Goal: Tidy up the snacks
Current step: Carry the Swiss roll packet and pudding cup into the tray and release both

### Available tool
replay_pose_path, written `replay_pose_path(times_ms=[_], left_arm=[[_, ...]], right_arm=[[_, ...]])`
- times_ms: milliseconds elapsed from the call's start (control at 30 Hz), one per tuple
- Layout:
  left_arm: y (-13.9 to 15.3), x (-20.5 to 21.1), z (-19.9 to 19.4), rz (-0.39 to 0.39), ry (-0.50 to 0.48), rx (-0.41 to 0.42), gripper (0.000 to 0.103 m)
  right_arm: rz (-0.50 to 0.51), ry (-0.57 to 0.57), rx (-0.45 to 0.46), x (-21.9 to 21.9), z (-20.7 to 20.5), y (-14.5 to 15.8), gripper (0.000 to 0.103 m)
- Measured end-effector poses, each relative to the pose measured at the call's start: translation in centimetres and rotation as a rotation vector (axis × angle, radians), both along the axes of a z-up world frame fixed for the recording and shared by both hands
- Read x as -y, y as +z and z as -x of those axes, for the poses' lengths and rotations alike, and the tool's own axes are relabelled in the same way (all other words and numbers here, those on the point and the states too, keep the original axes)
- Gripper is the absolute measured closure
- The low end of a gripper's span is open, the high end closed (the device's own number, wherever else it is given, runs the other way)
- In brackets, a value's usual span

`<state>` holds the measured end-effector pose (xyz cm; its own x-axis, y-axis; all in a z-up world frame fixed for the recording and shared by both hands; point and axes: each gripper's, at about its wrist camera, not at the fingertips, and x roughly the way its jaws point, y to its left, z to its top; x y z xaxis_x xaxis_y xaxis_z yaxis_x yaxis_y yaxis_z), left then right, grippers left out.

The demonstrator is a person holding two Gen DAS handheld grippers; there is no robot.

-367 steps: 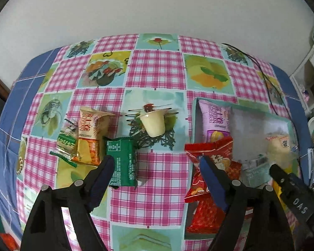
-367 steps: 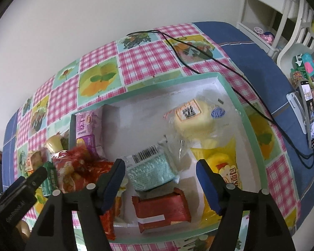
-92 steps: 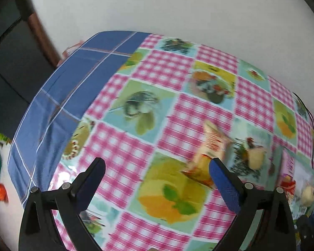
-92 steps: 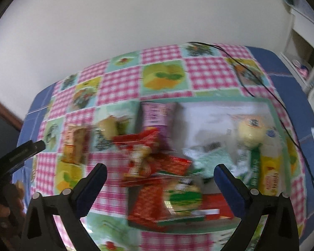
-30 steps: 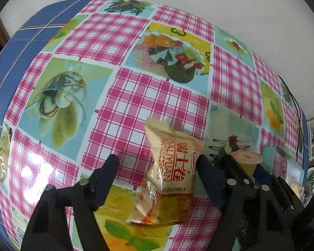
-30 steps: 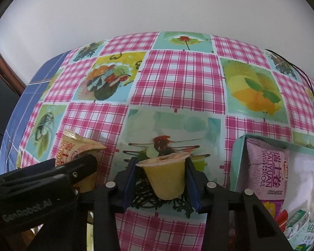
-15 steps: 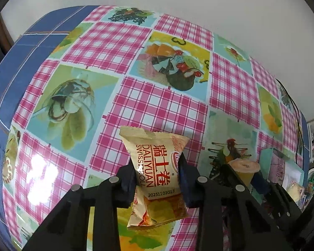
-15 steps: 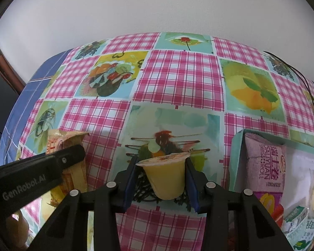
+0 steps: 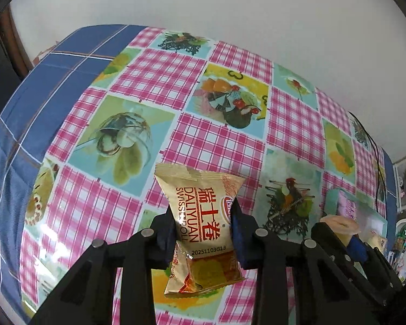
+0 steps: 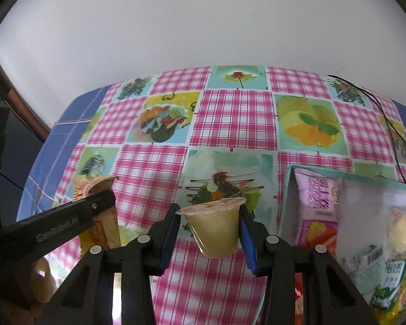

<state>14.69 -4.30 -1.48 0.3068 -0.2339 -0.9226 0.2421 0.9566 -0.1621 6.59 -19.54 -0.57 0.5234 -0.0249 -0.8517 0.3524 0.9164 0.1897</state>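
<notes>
My left gripper [image 9: 203, 233] is shut on a gold Swiss roll packet [image 9: 205, 227], which hangs upright above the checked tablecloth. In the right wrist view that same gold packet [image 10: 105, 233] shows at the left, behind the left gripper's black finger [image 10: 67, 222]. My right gripper [image 10: 209, 233] is shut on a yellow jelly cup [image 10: 213, 227] with a sealed lid, held upright off the cloth. The cup [image 9: 338, 224] also peeks in at the right of the left wrist view. A teal box [image 10: 287, 189] at the right holds a purple Swiss roll packet [image 10: 318, 203] and other snacks.
The box also holds a pale round bun [image 10: 402, 230] and green-and-white packets [image 10: 387, 273]. A black cable [image 10: 392, 124] runs across the far right of the table. The blue cloth border [image 9: 40, 94] marks the left edge, with a white wall behind.
The left gripper closed on the gold packet and lifted it off the cloth. The right gripper, shut on the jelly cup throughout, rose with it; the table now looks farther away in both views.
</notes>
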Motion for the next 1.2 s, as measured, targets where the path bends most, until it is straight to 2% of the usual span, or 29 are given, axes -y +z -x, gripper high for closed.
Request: replay_pose_path(times_ms=[300,467,633,933,1200], left_arm=[[2.7,2.1,4.5,-0.007,-0.082,0.074,0.067],[3.8,3.1,7.2,-0.033,-0.126,0.118,0.067],[4.8,4.6,9.7,-0.035,-0.184,0.157,0.067],[4.9,10.7,14.6,-0.064,-0.387,0.188,0.067],[4.0,15.2,18.2,-0.092,-0.537,0.186,0.067]], right_arm=[[-0.022,-0.043,0.023,0.0,5.0,2.7,0.058],[-0.011,-0.093,0.016,1.0,8.0,3.3,0.058],[-0.041,-0.17,0.002,3.3,11.3,3.0,0.058],[-0.051,-0.357,-0.079,9.3,15.6,1.3,0.058],[-0.059,-0.435,-0.09,12.3,17.6,1.0,0.058]])
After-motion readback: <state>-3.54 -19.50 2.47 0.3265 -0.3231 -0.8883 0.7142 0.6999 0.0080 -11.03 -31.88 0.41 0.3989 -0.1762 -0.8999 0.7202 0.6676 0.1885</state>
